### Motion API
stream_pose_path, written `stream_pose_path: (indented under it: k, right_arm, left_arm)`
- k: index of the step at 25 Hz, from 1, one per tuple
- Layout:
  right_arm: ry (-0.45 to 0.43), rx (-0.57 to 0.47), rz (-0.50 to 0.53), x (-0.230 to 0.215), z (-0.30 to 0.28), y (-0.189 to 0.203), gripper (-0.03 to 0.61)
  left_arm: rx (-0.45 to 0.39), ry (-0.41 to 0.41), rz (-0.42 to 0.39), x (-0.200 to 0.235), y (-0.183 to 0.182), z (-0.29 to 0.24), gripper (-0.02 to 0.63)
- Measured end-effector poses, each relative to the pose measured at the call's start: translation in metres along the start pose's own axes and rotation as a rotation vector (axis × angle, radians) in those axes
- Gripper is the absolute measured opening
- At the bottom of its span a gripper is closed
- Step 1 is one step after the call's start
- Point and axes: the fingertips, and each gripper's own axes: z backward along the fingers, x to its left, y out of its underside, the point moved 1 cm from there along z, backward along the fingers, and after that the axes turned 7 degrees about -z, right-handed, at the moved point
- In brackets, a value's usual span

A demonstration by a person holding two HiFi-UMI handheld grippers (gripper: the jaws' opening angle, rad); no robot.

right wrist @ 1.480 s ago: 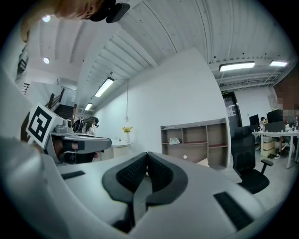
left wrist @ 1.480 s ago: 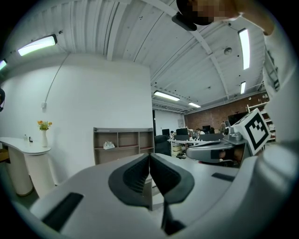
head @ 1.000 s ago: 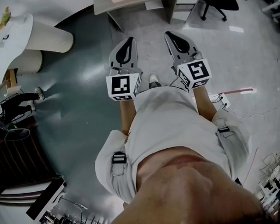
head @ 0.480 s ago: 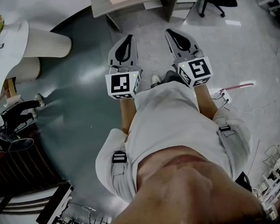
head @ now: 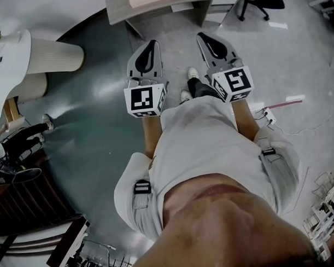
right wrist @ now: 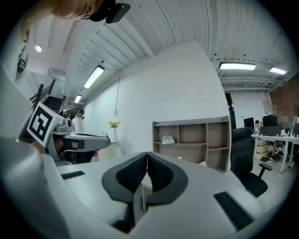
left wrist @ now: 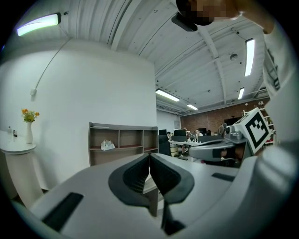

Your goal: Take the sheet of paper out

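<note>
Head view: left gripper and right gripper held level, side by side above the grey floor, each with jaws pressed together and empty.

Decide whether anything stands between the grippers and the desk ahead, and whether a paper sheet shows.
Nothing visible does: only bare floor separates the shut left gripper and right gripper from the desk. The chair stands off to the right. No paper sheet can be made out.

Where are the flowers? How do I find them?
Look at the big white wall. At its left end stands a round white table, and on it a slim white vase. Only that vase holds yellow and orange flowers.
</note>
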Motion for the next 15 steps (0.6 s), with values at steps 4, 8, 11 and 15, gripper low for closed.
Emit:
stream_pose_path:
  k: [4, 8, 11, 15]
  right_arm:
    - [-0.02, -0.001, 0.0, -0.02, -0.017, -0.002, 0.02]
    - [-0.044, -0.009, -0.009, -0.044, -0.034, -0.011, 0.02]
    - [-0.067, -0.009, -0.01, -0.062, -0.053, -0.013, 0.02]
    - [-0.096, -0.008, -0.015, -0.08, -0.076, -0.019, 0.02]
  left_arm:
    - [0.006, -0.021, -0.004, 0.004, 0.002, -0.024, 0.023]
    - [0.01, -0.035, -0.013, 0.005, -0.003, -0.049, 0.023]
    - [0.018, -0.055, -0.011, 0.01, -0.002, -0.072, 0.023]
    - [0.03, -0.08, -0.015, 0.018, -0.004, -0.096, 0.023]
